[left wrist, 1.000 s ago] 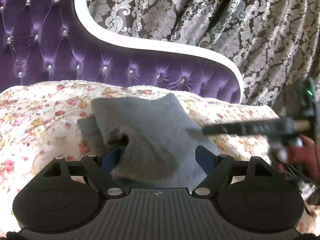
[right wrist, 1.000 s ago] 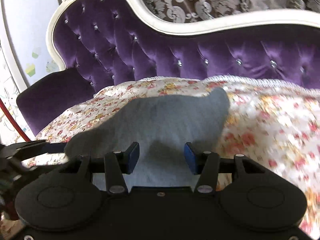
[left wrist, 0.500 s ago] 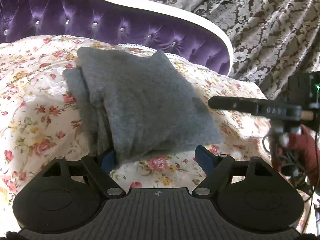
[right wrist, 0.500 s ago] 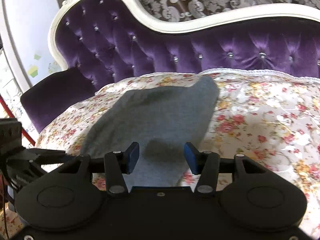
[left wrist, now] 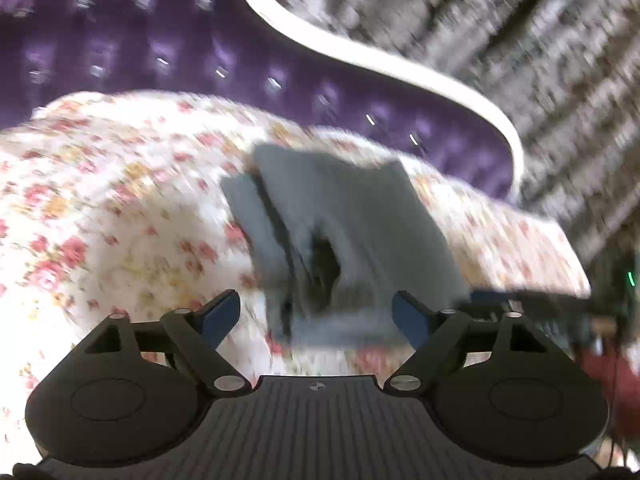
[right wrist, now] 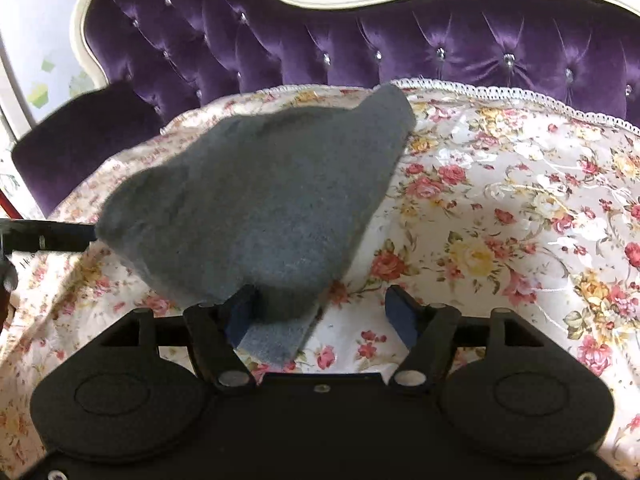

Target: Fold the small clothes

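A grey folded garment (left wrist: 360, 232) (right wrist: 256, 200) lies on the floral cover (left wrist: 120, 220) (right wrist: 500, 220) of the sofa. My left gripper (left wrist: 316, 316) is open, and the garment's near edge sits between its blue pads (left wrist: 222, 314) without being pressed; this view is blurred. My right gripper (right wrist: 320, 316) has its jaws opening. The garment's near corner lies between them against the left pad (right wrist: 240, 316), while the right pad stands clear of it. Each gripper shows at the edge of the other's view: the right gripper (left wrist: 540, 300), the left gripper (right wrist: 40, 236).
The purple tufted sofa back (right wrist: 400, 40) with its white frame (left wrist: 360, 52) rises behind the cover. A patterned curtain (left wrist: 520, 20) hangs behind it. A dark purple armrest (right wrist: 80, 140) stands at the left. Bare floral cover spreads to the garment's right (right wrist: 520, 280).
The right jaws have spread wider and moved in over the garment's near corner. The left gripper has swung sideways and rolled, so the garment's near edge now sits between its fingers.
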